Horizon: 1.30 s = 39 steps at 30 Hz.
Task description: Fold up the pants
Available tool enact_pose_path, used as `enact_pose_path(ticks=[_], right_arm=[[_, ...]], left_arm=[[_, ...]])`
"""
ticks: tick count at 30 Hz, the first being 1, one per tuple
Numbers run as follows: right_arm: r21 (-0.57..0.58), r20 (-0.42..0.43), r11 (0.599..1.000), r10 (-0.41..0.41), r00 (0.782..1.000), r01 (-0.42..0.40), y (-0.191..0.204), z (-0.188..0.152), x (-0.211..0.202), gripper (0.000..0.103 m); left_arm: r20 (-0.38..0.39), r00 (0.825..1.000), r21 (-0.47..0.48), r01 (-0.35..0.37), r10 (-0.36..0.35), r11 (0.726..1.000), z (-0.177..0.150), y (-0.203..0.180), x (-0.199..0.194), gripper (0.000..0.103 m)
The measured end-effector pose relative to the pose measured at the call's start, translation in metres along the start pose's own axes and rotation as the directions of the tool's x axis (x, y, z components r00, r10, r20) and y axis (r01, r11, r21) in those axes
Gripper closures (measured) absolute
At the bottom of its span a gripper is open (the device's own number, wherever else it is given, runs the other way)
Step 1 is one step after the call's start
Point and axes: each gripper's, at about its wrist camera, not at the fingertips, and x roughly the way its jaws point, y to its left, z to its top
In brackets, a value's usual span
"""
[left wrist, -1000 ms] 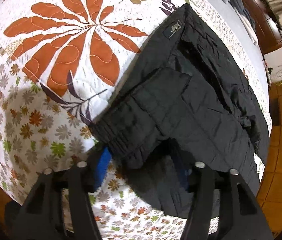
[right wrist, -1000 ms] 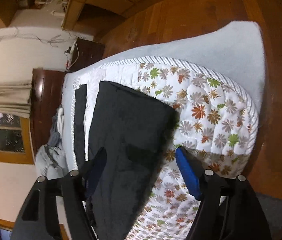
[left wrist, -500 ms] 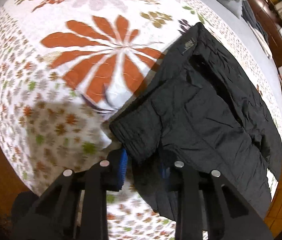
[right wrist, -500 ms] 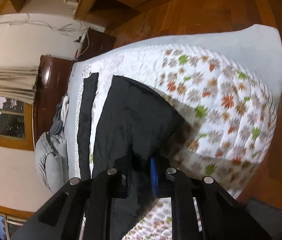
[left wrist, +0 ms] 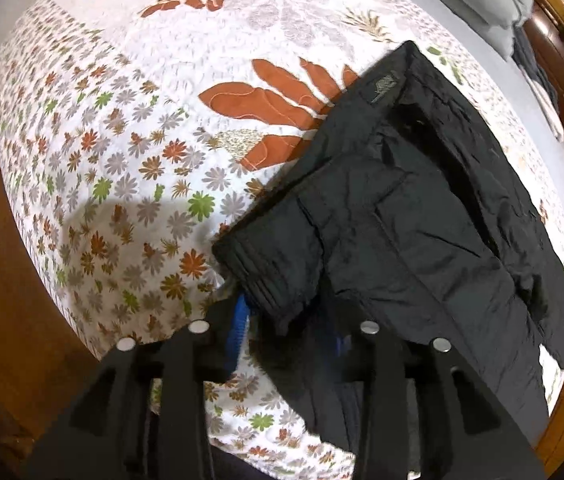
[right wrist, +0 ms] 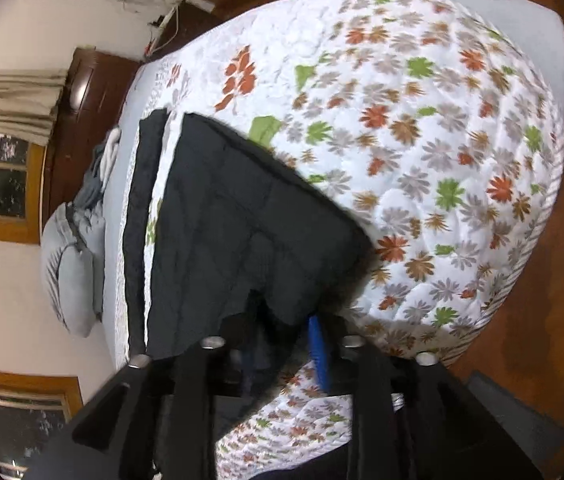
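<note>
Now that both jaws have just been opening after a pinch, the left gripper [left wrist: 286, 332] and right gripper [right wrist: 282, 344] straddle loosely the black quilted pants [left wrist: 410, 216] on the floral bedspread [left wrist: 121, 152]; seemingly a regrip, fold unfinished

Pants [left wrist: 422, 216] – black; quilt [left wrist: 129, 152] white, orange-green-grey flowers; gripper pads [right wrist: 319, 354] blue.
</note>
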Motion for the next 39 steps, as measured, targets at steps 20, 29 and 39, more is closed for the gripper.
enact_pose_path(ticks=[20, 29, 39], right_arm=[[-0.299, -0.047, 0.949, -0.116, 0.992, 0.097, 0.151, 0.046, 0.046, 0.015], [-0.428, -0.14, 0.9, -0.153, 0.978, 0.08, 0.218, 0.084, 0.145, 0.015], [-0.562, -0.119, 0.822, -0.187, 0.975, 0.089, 0.311, 0.215, 0.226, 0.015]], left_arm=[[-0.113, 0.966, 0.283, 0.254, -0.231, 0.925, 0.257, -0.14, 0.069, 0.01], [-0.241, 0.952, 0.371, 0.27, -0.189, 0.888, 0.265, -0.164, 0.135, 0.04], [-0.236, 0.964, 0.454, 0.221, -0.123, 0.863, 0.261, -0.18, 0.135, 0.07]])
